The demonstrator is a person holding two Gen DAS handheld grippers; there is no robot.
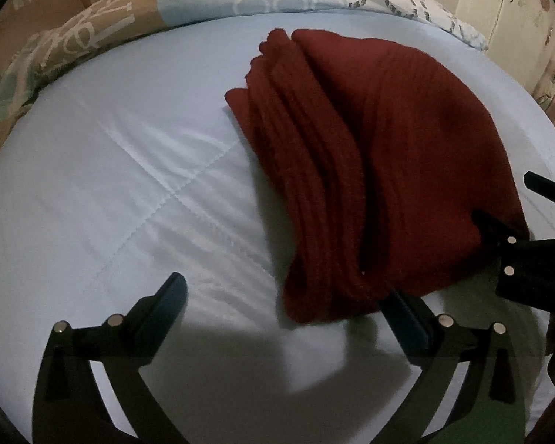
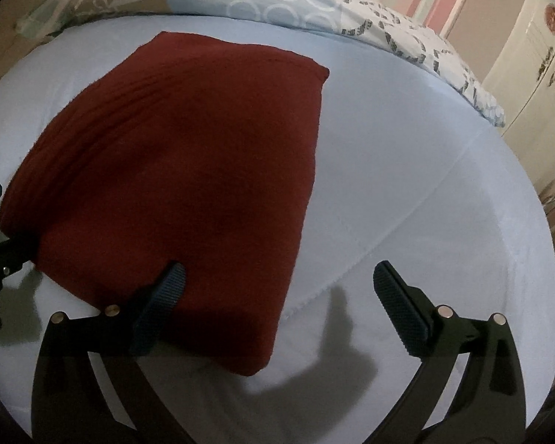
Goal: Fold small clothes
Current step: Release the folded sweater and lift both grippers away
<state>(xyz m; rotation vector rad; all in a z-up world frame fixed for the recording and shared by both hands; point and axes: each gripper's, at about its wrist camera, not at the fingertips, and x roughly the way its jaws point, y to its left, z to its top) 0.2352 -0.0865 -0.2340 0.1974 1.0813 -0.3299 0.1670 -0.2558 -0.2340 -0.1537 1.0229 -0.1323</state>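
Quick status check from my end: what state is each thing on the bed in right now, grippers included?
red cloth: folded into a layered stack, lying flat on the bed.
left gripper: jaws open, holding nothing, at the cloth's near left edge.
right gripper: jaws open, holding nothing, at the cloth's near right corner.
patterned blanket: bunched along the far edge of the bed.

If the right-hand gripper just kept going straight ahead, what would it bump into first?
Probably the light blue quilted bedspread: the open right gripper points past the folded dark red knitted cloth, whose edge only its left finger overlaps. Depth is unclear.
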